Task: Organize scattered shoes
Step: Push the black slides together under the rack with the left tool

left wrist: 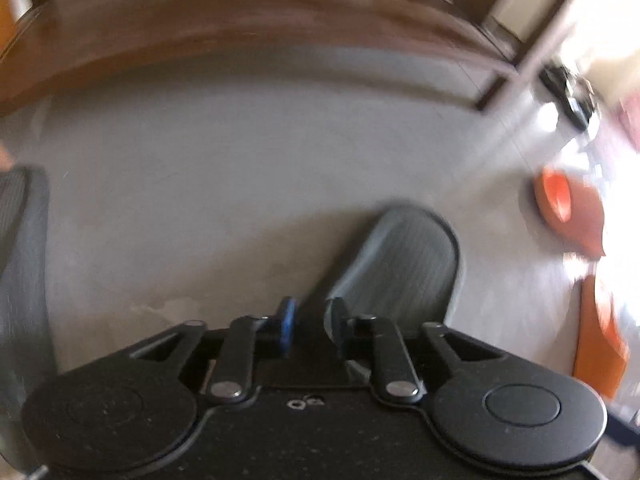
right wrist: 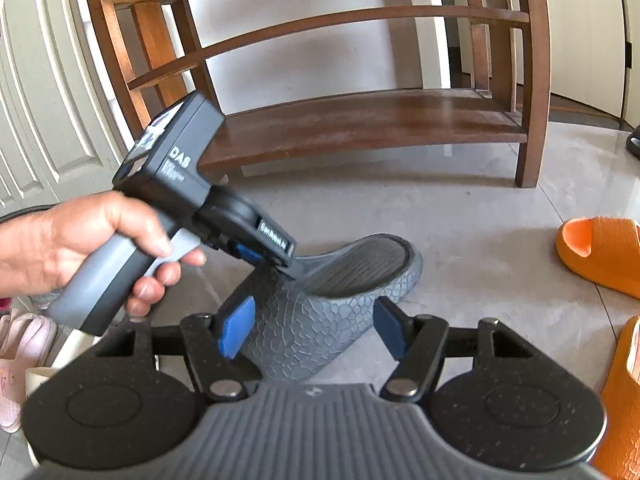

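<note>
A grey slipper (right wrist: 360, 268) with a crackle-textured strap lies near the tiled floor in front of the shoe rack. My left gripper (right wrist: 280, 260), held by a hand (right wrist: 80, 240), is shut on the strap's dark upper edge. In the left wrist view its pads pinch that edge (left wrist: 312, 324), with the ribbed footbed (left wrist: 400, 272) beyond. My right gripper (right wrist: 312, 330) has its blue pads on either side of the textured strap. A grey ribbed slipper surface (right wrist: 312, 432) reaches back over its body. Whether that surface belongs to the same slipper I cannot tell. Another grey ribbed piece (left wrist: 24, 260) shows at the left edge.
A wooden shoe rack (right wrist: 360, 120) stands behind, with bare shelves. Two orange slippers (right wrist: 600, 252) (right wrist: 624, 392) lie on the floor at the right. Pink and cream shoes (right wrist: 20, 344) sit at the lower left. A panelled door (right wrist: 40, 80) is on the left.
</note>
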A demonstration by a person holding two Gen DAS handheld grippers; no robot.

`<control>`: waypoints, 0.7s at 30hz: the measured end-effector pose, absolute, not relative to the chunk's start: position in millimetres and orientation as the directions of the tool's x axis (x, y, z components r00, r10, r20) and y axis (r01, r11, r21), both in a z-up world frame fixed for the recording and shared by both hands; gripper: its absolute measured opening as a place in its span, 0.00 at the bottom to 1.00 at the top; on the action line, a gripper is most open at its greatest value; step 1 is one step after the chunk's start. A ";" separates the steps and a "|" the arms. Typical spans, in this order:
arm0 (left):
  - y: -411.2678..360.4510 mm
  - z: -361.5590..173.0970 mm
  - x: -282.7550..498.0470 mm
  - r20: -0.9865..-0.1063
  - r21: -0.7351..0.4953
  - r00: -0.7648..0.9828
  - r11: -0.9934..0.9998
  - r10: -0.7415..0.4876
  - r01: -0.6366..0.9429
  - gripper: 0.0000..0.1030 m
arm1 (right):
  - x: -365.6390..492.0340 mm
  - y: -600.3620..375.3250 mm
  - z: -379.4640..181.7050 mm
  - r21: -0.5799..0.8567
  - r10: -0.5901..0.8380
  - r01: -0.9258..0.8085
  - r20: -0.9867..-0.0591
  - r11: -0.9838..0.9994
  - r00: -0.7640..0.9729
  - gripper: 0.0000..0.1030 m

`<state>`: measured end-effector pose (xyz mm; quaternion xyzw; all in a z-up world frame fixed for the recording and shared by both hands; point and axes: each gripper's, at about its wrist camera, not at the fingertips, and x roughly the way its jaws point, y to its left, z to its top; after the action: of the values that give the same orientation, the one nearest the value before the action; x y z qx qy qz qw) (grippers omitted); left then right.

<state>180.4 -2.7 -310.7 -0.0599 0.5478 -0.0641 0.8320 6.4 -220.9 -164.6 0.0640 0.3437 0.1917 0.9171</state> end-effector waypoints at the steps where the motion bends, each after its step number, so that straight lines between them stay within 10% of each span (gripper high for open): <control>1: 4.2 -310.1 178.8 -0.900 -0.159 0.411 0.987 -0.149 0.009 0.14 | 6.4 -221.8 -165.1 0.254 0.396 -0.305 -0.604 0.918 0.692 0.67; 17: 104.6 -290.0 157.7 -0.850 0.004 0.515 0.978 0.113 -0.207 0.04 | 14.1 -196.9 -165.3 0.298 0.461 -0.351 -0.574 0.888 0.677 0.67; 21: 96.3 -278.2 156.0 -0.833 -0.128 0.551 0.987 -0.057 -0.092 0.23 | 12.8 -195.2 -164.3 0.297 0.458 -0.348 -0.572 0.889 0.680 0.67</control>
<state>156.0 96.3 -278.2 -0.0786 0.4737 0.0100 0.8771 12.8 -195.2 -164.3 0.0822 0.3334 0.2206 0.9129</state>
